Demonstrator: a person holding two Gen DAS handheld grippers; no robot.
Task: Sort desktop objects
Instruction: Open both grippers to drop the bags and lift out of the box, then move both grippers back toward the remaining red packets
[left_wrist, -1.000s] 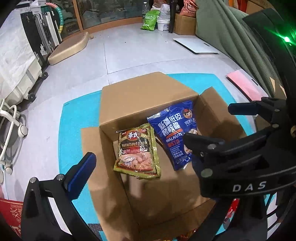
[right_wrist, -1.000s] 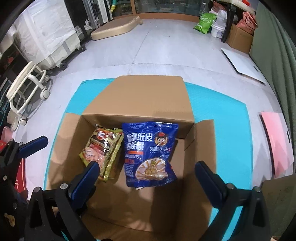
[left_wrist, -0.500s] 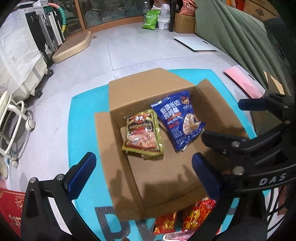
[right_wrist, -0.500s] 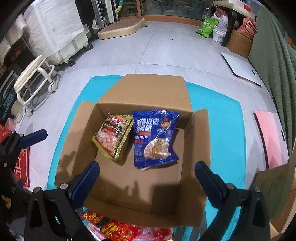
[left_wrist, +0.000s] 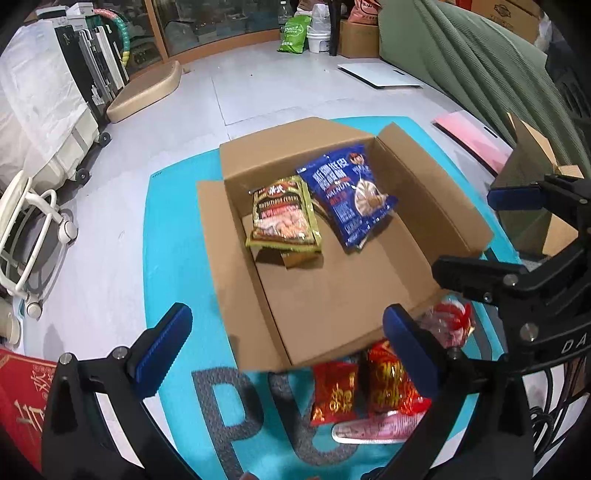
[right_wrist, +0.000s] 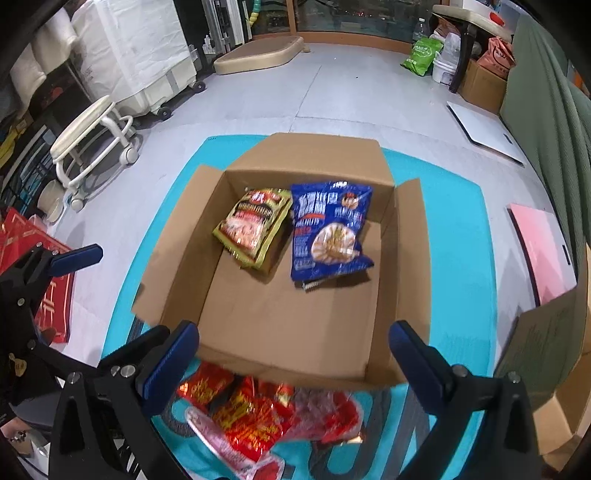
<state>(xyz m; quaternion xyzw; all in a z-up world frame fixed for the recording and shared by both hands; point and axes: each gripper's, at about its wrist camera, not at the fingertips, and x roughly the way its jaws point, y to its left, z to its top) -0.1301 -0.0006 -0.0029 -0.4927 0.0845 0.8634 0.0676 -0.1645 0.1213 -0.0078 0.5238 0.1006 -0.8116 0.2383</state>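
Right wrist view: we find both jaws wide open and empty, two packets (right_wrist: 295, 229) in the box (right_wrist: 295, 314) ahead, red packets (right_wrist: 258, 413) beneath them awaiting sorting, we judge.

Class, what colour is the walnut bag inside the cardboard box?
Blue walnut bag, clearest in the right wrist view.

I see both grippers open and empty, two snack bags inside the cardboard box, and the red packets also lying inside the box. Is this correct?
Not entirely. The red packets lie outside the cardboard box, on the teal mat by its near wall, as the right wrist view shows. The rest holds: the green bag and blue bag are inside, and the left gripper and right gripper are open and empty.
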